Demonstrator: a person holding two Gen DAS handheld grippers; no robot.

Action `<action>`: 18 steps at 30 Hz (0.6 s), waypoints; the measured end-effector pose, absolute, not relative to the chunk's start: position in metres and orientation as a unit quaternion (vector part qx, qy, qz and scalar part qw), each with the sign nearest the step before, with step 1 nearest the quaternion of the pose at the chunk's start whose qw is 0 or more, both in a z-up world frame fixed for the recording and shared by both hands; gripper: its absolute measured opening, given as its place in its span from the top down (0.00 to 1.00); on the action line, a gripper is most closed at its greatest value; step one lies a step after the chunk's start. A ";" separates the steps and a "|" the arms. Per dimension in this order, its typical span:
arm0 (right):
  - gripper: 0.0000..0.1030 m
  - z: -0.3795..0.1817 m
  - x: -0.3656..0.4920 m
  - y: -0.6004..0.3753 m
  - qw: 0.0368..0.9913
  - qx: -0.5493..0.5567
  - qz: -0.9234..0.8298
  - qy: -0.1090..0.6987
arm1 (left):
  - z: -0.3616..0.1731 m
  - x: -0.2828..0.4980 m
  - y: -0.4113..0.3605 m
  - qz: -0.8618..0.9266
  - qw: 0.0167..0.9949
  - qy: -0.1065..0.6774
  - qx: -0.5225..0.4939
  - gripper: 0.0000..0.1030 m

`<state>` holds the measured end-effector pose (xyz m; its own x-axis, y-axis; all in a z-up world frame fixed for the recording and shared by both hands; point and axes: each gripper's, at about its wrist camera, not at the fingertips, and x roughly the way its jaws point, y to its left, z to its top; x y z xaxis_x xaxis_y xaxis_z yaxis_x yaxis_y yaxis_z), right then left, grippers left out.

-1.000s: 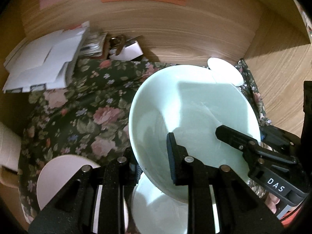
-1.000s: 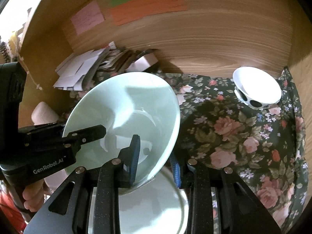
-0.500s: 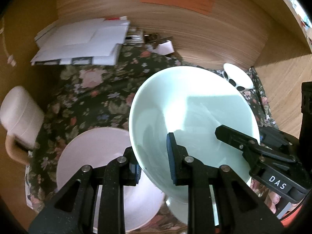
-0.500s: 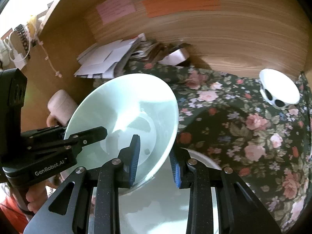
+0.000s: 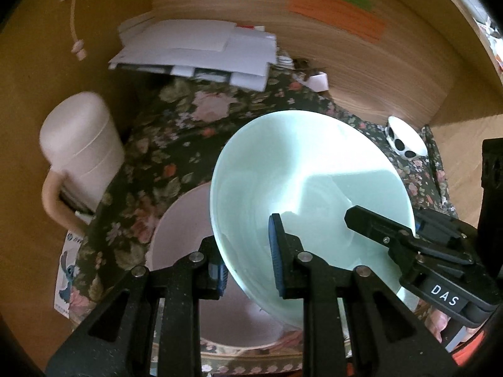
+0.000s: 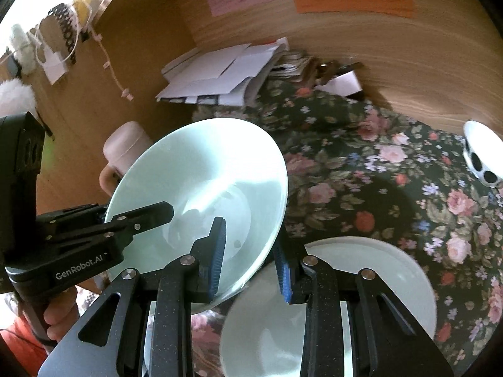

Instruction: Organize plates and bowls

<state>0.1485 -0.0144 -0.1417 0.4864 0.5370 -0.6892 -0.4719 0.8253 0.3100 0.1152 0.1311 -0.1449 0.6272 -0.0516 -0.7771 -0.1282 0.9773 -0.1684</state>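
A: Where's the big pale-green bowl point(image 5: 311, 194)?
B: Off the floral-cloth table point(image 6: 393, 194), tilted; left tongs point(image 5: 248, 267) and right tongs point(image 6: 250, 262) each pinch its rim on opposite sides.
A: Counts?
B: One green bowl, one pink plate point(image 5: 182, 238), one white plate point(image 6: 377, 289), one small spotted bowl point(image 6: 482, 154).

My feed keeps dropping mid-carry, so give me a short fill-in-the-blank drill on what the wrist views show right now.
1. Both tools, the left tool and the right tool, are shut on the rim of the pale ____ bowl.
2. The tablecloth carries a ____ pattern.
3. The small white dish has black ____ on its outside.
4. The stack of white papers lies against the ____ back wall.

Missing words: green; floral; spots; wooden
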 end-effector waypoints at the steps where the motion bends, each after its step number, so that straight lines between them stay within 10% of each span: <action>1: 0.74 -0.143 0.149 -0.012 0.859 0.039 0.295 0.415 | -0.146 0.114 0.133 0.024 0.895 0.432 -0.105 0.78; 18: 0.74 -0.167 0.150 0.014 0.833 0.028 0.319 0.452 | -0.175 0.102 0.152 0.043 0.881 0.457 -0.112 0.78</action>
